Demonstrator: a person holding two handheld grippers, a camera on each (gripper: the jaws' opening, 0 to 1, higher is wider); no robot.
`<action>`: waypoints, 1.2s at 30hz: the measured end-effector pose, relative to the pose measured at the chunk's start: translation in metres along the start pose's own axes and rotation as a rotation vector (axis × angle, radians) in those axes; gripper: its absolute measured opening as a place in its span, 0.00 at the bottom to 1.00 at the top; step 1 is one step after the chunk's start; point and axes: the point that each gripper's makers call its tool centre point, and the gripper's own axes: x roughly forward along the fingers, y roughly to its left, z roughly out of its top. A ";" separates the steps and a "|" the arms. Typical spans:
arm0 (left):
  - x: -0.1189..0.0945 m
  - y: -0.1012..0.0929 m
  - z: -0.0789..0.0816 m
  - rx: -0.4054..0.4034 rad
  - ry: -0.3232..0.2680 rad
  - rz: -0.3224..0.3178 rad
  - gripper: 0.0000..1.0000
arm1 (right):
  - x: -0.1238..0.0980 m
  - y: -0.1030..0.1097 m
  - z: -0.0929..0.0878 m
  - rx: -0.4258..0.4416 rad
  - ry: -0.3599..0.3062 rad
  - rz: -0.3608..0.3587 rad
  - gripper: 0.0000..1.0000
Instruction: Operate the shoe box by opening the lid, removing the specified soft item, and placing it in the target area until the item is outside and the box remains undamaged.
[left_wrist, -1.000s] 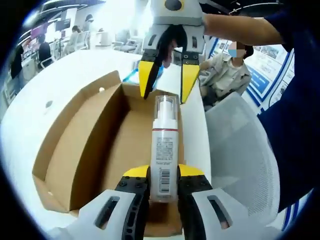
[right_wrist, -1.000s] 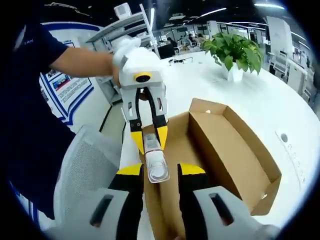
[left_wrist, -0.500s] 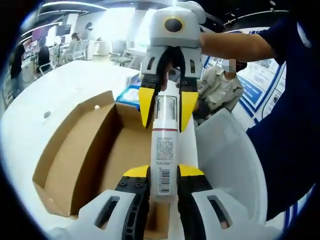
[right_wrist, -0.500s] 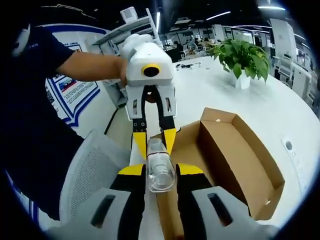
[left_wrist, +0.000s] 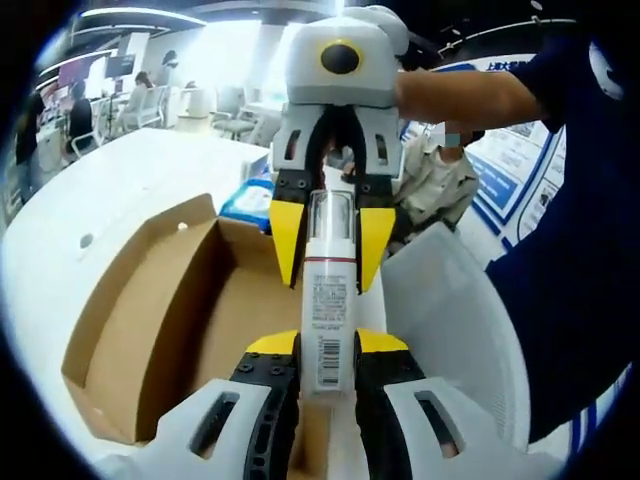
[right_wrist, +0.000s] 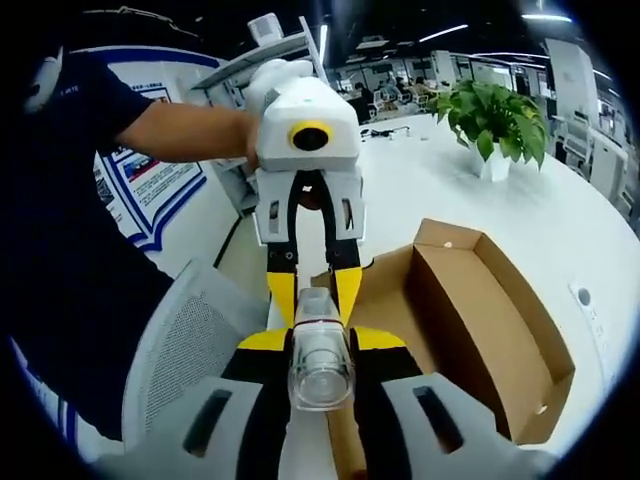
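A white pump bottle (left_wrist: 328, 300) with a clear cap is held lengthwise above the near edge of an open cardboard shoe box (left_wrist: 150, 320). My left gripper (left_wrist: 328, 345) is shut on the bottle's labelled lower body. Facing it, my right gripper (left_wrist: 330, 250) stands open, its yellow fingers on either side of the clear cap. In the right gripper view the clear cap of the bottle (right_wrist: 320, 370) sits between the jaws of my right gripper (right_wrist: 322, 345), and my left gripper (right_wrist: 315, 295) grips the bottle from the far end. The shoe box (right_wrist: 500, 320) lies to the right, with its inside bare.
The box rests on a white table (right_wrist: 520, 200). A grey mesh chair (left_wrist: 450, 330) stands beside the table edge. A potted plant (right_wrist: 495, 115) sits far across the table. A blue object (left_wrist: 245, 200) lies behind the box. A seated person (left_wrist: 440, 170) is in the background.
The two grippers have come closer together. The right gripper's fingers now flank the bottle's cap instead of hanging beyond it. The left gripper's hold on the bottle is unchanged.
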 end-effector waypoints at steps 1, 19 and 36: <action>0.000 0.000 0.000 0.000 -0.001 -0.001 0.17 | 0.000 0.001 -0.001 -0.001 0.004 0.000 0.20; 0.000 0.007 0.000 -0.064 -0.019 0.028 0.25 | -0.002 -0.005 -0.002 -0.008 0.030 -0.022 0.19; -0.032 0.015 -0.033 -0.047 0.059 0.218 0.25 | -0.031 -0.025 -0.027 -0.063 0.172 -0.110 0.19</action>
